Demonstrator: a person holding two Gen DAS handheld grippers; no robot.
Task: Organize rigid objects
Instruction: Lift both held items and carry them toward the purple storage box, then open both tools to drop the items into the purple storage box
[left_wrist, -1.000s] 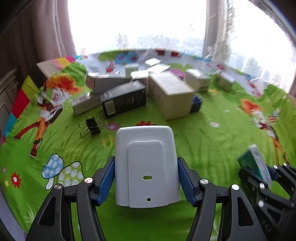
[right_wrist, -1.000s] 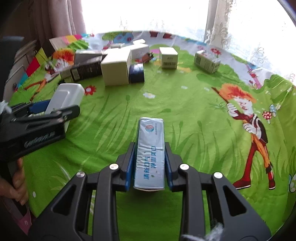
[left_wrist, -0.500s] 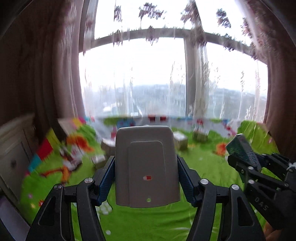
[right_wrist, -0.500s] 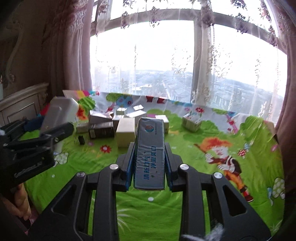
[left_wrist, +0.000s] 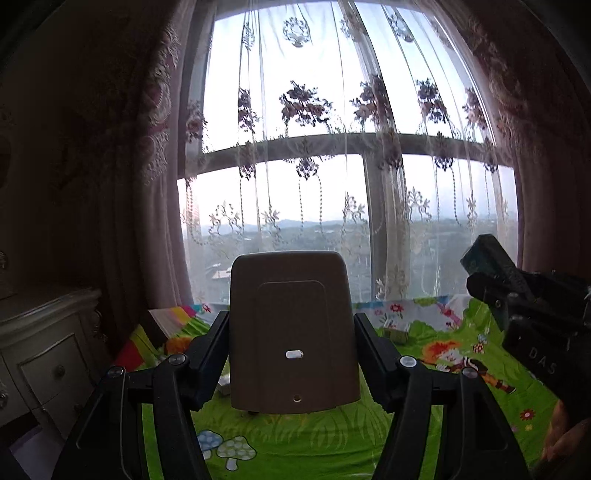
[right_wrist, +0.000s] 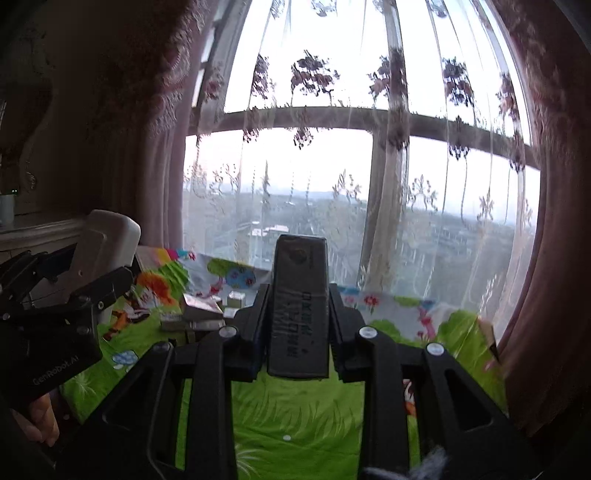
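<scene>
Left gripper (left_wrist: 293, 334): pinching one white box (left_wrist: 293, 332), held level above the cloth.
Right gripper (right_wrist: 298, 314): pinching one slim packet (right_wrist: 298, 302), also lifted.
Green cartoon cloth (right_wrist: 295, 410): several small boxes (right_wrist: 201, 317) clustered at its far left; count unclear.
Window (left_wrist: 314, 166): one, lace-curtained, beyond.

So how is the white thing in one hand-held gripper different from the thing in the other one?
The white case is wide with rounded corners; the slim box is narrow.
The case looks plain; the box has printed writing.
Both are clamped, the case in the left hand-held gripper, the box in the right.
</scene>
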